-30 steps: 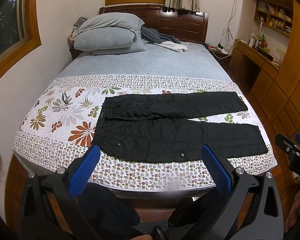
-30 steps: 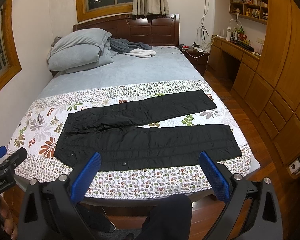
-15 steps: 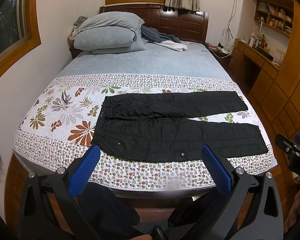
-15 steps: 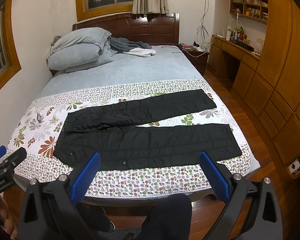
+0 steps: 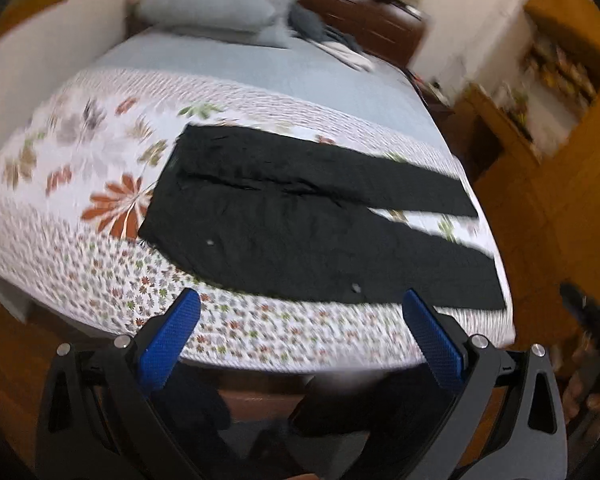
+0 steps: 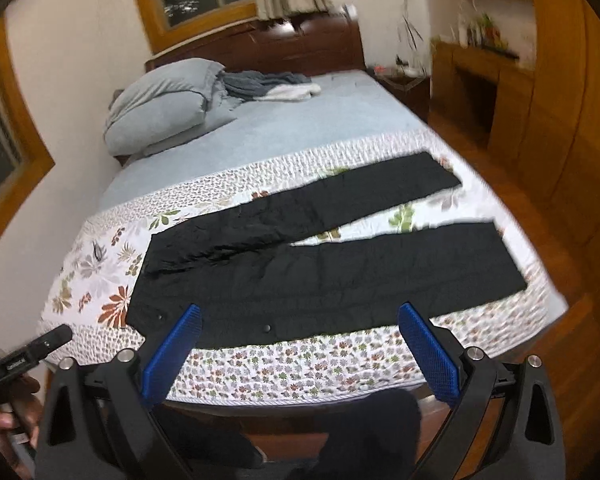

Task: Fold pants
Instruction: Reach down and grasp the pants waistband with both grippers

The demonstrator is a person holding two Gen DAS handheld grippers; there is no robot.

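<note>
Both cameras have tilted and closed in on the bed since half a second ago: the left wrist view now rolls clockwise with heavy motion blur, the right wrist view rolls the other way. The pants have not shifted on the quilt.

Left gripper (image 5: 300, 322): blue pads spread wide, nothing between them, hovering off the near edge of the bed (image 5: 260, 76). Right gripper (image 6: 298, 338): pads likewise spread wide, empty, just off the same near edge. Neither touches the fabric.

Black pants (image 5: 300, 220) lie flat and unfolded on the floral quilt (image 5: 80, 184), across the foot end of the bed. Waistband toward the bed's left edge, both legs running to the right edge. Near leg sits parallel to the near edge, hem close to the near right corner. Far leg angles away, leaving a wedge of quilt visible between the two legs. Two small pale snaps show on the near leg.

In the right wrist view the pants (image 6: 320, 264) look the same: waist left, hems right, legs splayed.

Grey pillows (image 6: 160, 100) are stacked at the far left corner by the dark wood headboard (image 6: 300, 44), with crumpled grey and white cloth beside them. Wooden cabinets (image 6: 572, 80) line the wall past the bed's right edge. The other gripper shows at each frame's side edge, held by a hand.
</note>
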